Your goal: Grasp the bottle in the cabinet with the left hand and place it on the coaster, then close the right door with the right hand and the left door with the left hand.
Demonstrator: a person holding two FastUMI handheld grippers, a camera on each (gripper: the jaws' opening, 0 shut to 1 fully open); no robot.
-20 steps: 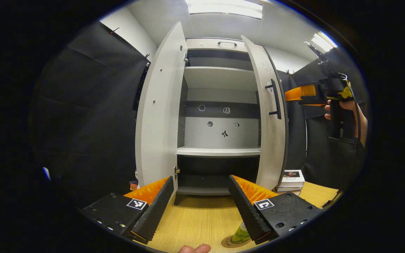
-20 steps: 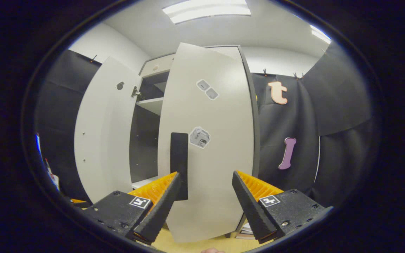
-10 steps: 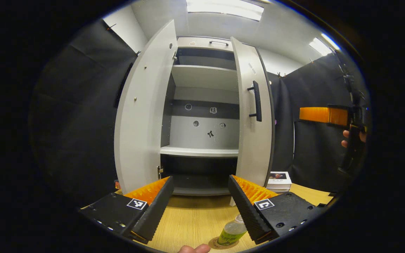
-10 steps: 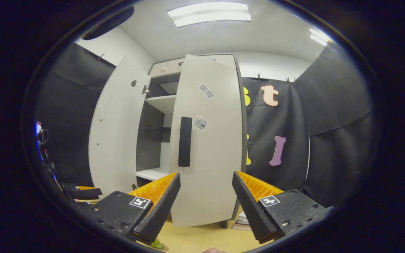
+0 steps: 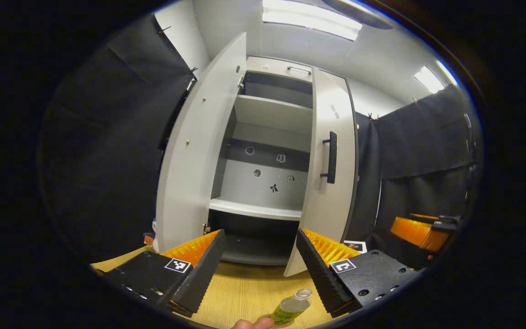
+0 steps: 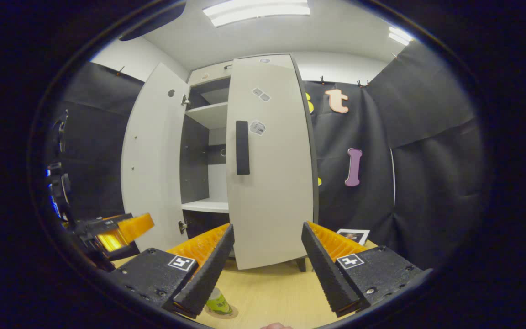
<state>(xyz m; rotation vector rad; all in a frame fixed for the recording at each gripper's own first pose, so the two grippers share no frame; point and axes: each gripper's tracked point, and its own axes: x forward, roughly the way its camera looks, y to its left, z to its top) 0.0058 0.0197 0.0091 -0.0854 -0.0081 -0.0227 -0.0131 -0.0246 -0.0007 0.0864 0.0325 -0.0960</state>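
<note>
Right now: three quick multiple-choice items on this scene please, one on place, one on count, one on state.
1. Where is the bottle?
A. on a cabinet shelf
B. on the coaster
C. on the books

2. How many cabinet doors have a dark handle facing us?
A. one
B. two
C. none

3. The left door is:
A. shut
B. missing
C. wide open

Answers: 1 B, it stands on the coaster on the table. 2 A, just the right door. 3 C, swung out, shelves exposed.
</note>
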